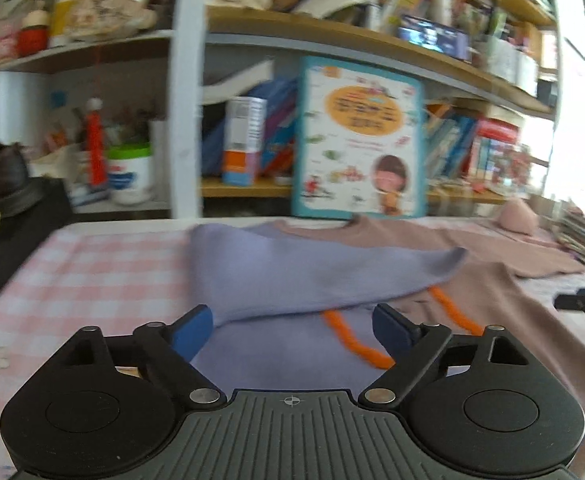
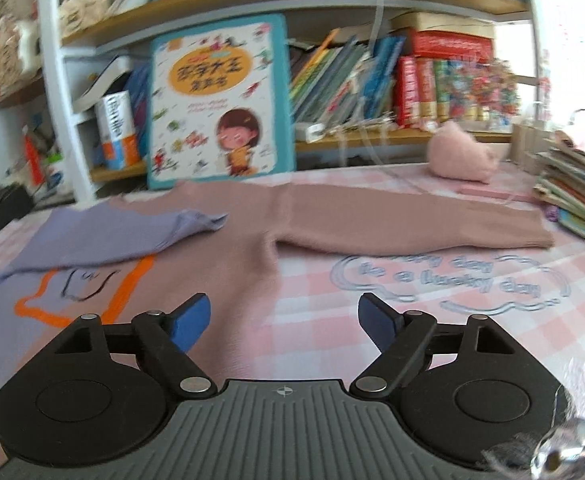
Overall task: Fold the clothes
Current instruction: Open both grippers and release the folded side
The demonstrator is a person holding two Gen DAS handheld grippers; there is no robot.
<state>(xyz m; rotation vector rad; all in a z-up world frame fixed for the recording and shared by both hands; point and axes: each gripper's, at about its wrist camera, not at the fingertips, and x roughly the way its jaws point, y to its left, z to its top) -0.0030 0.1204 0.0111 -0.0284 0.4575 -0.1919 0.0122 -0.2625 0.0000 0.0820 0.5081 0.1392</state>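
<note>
L claw (image 1: 292, 326): wide open, nothing gripped
R claw (image 2: 284, 320): wide open, nothing gripped
sweater (image 2: 252, 256): flat on table (image 2: 372, 344), in front of picture book (image 2: 218, 104), purple sleeve (image 1: 292, 276) folded over body

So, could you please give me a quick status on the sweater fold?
Left gripper open, empty. Right gripper open, empty. Sweater flat, lilac sleeve folded across, pink sleeve still spread. Nothing blocking.
</note>
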